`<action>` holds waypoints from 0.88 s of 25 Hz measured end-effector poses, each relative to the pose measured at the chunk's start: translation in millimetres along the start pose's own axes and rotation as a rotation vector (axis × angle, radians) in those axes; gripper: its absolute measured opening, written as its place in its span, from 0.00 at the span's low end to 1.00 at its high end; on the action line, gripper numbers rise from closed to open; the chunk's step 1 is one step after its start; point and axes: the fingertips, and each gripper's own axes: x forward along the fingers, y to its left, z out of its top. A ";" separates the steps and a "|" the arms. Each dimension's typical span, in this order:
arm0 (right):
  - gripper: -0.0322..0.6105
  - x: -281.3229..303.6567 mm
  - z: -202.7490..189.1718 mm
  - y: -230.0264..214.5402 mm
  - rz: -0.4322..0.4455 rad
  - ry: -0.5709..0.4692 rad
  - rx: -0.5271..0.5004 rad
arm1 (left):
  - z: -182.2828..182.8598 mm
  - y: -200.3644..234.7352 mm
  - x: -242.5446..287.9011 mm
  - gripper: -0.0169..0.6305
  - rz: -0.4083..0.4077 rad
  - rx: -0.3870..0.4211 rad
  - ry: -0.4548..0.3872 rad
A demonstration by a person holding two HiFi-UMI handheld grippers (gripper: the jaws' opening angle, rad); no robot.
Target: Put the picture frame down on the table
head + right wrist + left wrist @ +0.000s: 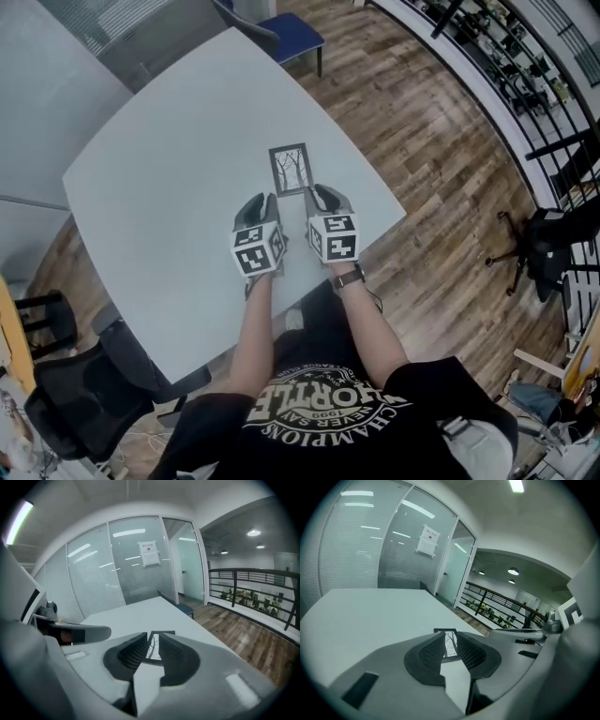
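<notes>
Pale desk (pixel 169 178): picture frame (pixel 290 169) lies flat just ahead of both tools. Jaws of left tool (pixel 263 206) and right tool (pixel 323 199) narrow, empty. Judged set down; best to withdraw level, straight back, without nudging its near edge.

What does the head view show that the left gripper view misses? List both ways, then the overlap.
Head view only: the person's bare forearms, black printed T-shirt, black office chair. Left gripper view only: white paper notice on the glass wall, ceiling strip light. Both: white table, black-framed tree picture lying flat on it, open left claw.
</notes>
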 end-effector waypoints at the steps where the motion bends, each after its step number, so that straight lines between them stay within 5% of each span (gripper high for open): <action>1: 0.16 -15.0 6.9 7.8 0.006 -0.028 -0.013 | 4.5 -5.4 -16.1 0.14 -0.001 0.009 -0.025; 13: 0.07 -174.2 52.2 79.3 -0.010 -0.329 -0.143 | 40.5 -46.0 -173.8 0.05 -0.063 0.116 -0.324; 22: 0.05 -251.0 53.4 96.3 -0.089 -0.438 -0.169 | 42.3 -52.6 -253.9 0.03 -0.058 0.237 -0.439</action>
